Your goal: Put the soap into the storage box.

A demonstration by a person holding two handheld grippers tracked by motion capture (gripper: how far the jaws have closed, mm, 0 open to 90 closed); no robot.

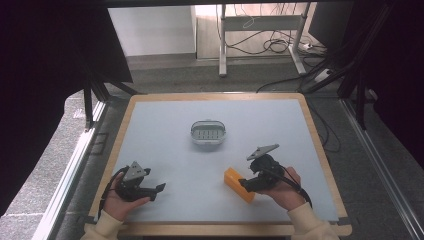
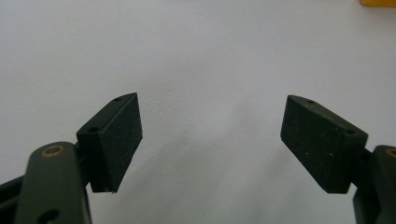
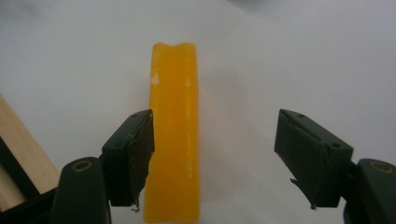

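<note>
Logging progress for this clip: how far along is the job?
Nothing looks done: the yellow block lies on the table, the tray apart from it. In hand: the right claw is open around the block, ungripped. The left claw waits open. Gripping and moving remain, probably.

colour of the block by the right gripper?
Orange-yellow block, plain, no pattern. Clearest in the right gripper view.
</note>
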